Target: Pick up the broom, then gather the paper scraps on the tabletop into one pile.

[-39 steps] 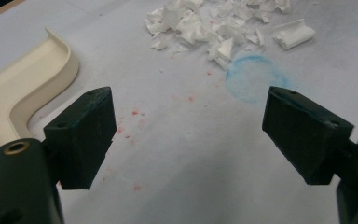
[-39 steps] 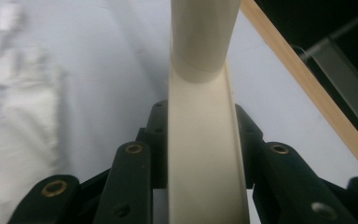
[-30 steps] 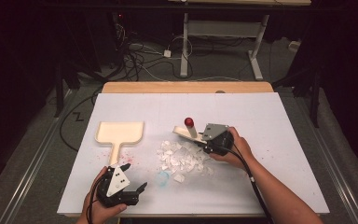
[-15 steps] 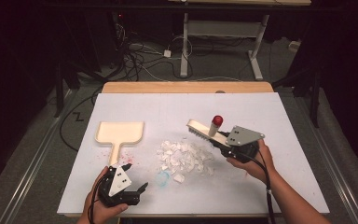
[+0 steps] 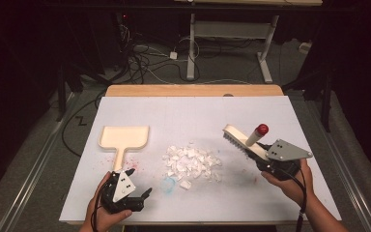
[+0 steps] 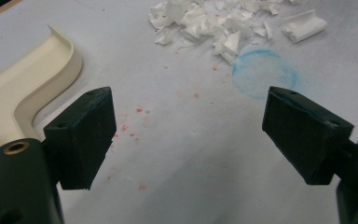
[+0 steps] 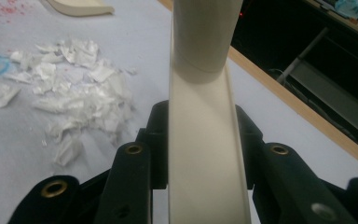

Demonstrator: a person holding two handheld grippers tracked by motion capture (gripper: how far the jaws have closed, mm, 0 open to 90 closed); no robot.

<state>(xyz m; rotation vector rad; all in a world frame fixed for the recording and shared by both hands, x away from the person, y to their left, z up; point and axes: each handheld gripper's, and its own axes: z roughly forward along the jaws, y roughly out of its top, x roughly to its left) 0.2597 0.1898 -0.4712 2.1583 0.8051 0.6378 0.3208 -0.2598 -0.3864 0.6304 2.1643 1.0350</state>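
— Brush (image 5: 241,139): where have I got it?

— Clamped in my right hand-held gripper (image 5: 263,157). In the high view it sits off to the right of the paper scraps (image 5: 191,162), well apart from them, with its bristle end pointing up and left and a red-capped handle (image 5: 257,134) rising from its back. In the right gripper view the brush's cream body (image 7: 205,154) runs straight up between the two black jaws, which press on it from both sides — a firm clench, no gap that I can see.

— And the left side?

— My left hand-held gripper (image 5: 134,194) is released. The left gripper view shows its two pads (image 6: 81,135) standing wide apart with only bare tabletop (image 6: 191,154) between them. It sits near the front edge of the white tabletop (image 5: 198,111), just below the handle of the dustpan (image 5: 124,137).

— Where does the dustpan lie?

— Flat on the tabletop, left of the scraps and apart from them, its open tray away from me and the handle towards me. Its rounded cream corner (image 6: 37,79) shows at the left of the left gripper view.

— Anything else on the surface?

— A faint blue ring mark (image 6: 263,72) just in front of the scraps — one curled scrap (image 6: 304,27) lies a little aside from the heap — and a scatter of small red specks (image 6: 133,126) near the dustpan handle.
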